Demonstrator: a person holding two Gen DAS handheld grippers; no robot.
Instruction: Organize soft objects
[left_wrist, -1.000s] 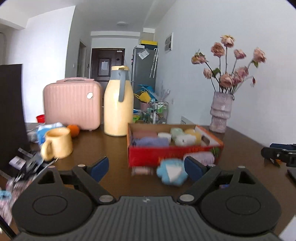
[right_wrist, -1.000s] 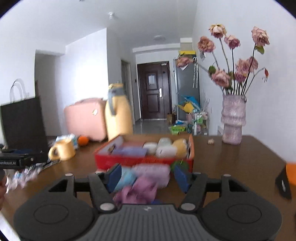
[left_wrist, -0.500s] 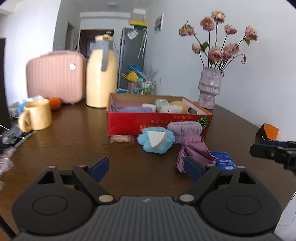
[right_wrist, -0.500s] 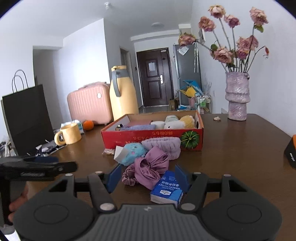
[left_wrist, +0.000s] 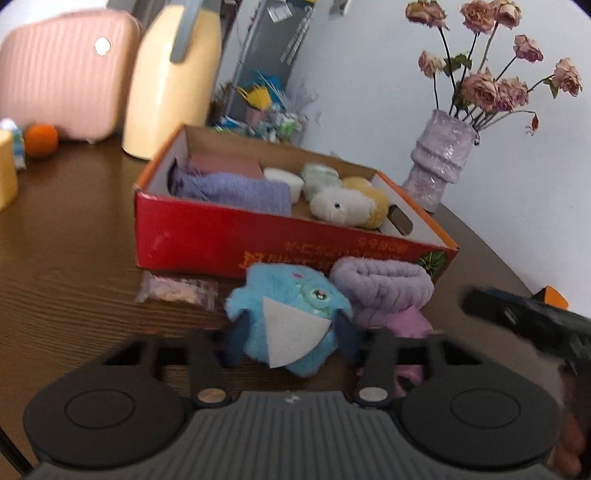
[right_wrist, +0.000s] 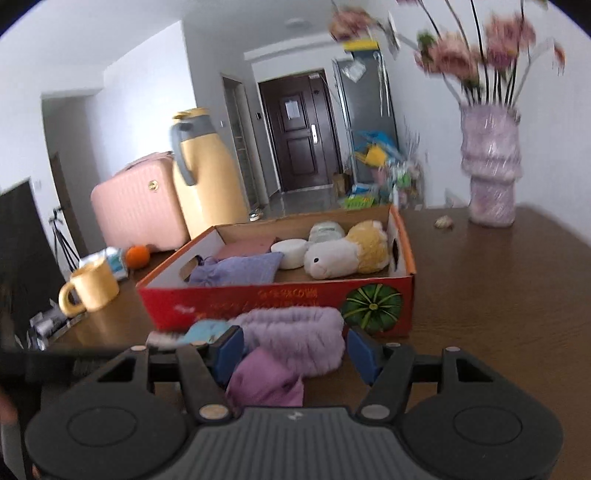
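Tabletop (right_wrist: 498, 295): grippers at red box (left_wrist: 288, 243) front edge.

The red box (left_wrist: 280, 247) stands close behind the blue plush toy (left_wrist: 291, 317) and lilac headband (left_wrist: 384, 284) at frame centre, blocking any forward pass, while bare brown tabletop (left_wrist: 66, 258) lies open at left up to the yellow mug (right_wrist: 90, 286) and thermos (left_wrist: 170, 85).
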